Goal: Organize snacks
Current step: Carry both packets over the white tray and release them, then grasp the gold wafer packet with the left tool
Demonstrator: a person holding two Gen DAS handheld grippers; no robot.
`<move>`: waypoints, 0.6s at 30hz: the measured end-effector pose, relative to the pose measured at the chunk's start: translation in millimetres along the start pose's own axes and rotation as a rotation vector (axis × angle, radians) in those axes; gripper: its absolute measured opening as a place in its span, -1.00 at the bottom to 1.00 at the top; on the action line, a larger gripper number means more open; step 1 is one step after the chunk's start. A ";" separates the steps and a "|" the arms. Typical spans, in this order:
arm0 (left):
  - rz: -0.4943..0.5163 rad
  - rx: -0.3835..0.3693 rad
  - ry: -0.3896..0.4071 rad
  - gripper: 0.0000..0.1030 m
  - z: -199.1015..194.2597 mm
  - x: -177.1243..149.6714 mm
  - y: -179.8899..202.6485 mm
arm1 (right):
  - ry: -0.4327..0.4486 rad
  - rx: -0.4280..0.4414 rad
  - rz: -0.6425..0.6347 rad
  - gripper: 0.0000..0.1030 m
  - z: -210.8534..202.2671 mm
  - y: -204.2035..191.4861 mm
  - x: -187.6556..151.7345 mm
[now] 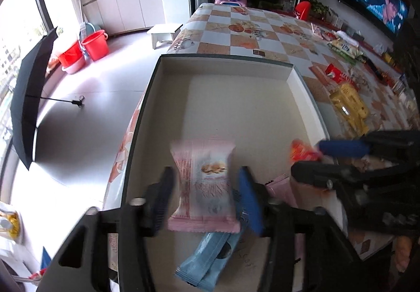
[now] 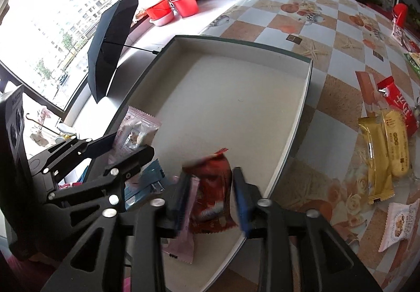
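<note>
A shallow white box with a dark rim sits on the checkered table. My left gripper holds a pink snack packet between its fingers over the near part of the box; it also shows in the right wrist view. A blue packet and another pink packet lie on the box floor below. My right gripper holds a red snack packet above the box's near right corner, over a pink packet. The red packet shows blurred in the left wrist view.
Loose snacks lie on the table right of the box: yellow packets, a red packet, a pink-white packet. More snacks line the table's right side. An open black umbrella and red buckets stand on the floor left.
</note>
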State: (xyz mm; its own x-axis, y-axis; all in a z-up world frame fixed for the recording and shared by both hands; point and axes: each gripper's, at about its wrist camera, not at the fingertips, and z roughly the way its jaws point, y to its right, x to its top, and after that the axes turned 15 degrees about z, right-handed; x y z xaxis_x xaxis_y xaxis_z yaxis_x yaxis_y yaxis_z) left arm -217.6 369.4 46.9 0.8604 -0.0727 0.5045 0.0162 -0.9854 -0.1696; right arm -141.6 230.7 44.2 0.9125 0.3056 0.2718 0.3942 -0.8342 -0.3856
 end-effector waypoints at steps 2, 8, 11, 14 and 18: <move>0.007 0.001 0.011 0.47 -1.5 0.6 1.6 | 0.025 0.021 0.020 0.54 -5.8 5.2 1.8; 0.006 -0.033 0.034 0.53 -14.4 9.9 9.0 | 0.078 -0.021 0.072 0.57 -24.5 31.0 4.9; 0.024 -0.054 0.051 0.54 -22.1 16.6 19.4 | 0.105 -0.047 0.133 0.57 -39.2 61.1 1.1; 0.059 -0.088 0.067 0.55 -28.9 25.6 38.3 | 0.140 -0.097 0.202 0.57 -55.2 96.7 -1.4; 0.111 -0.150 0.088 0.56 -36.4 36.0 69.2 | 0.184 -0.217 0.351 0.57 -74.6 158.8 -5.4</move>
State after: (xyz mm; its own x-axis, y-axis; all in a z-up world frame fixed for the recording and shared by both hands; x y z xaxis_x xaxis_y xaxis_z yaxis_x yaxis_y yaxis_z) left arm -204.0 293.0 84.2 0.8045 -0.1891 0.5631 -0.1580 -0.9819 -0.1041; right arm -92.0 62.4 47.2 0.9447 -0.0830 0.3173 0.0148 -0.9557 -0.2941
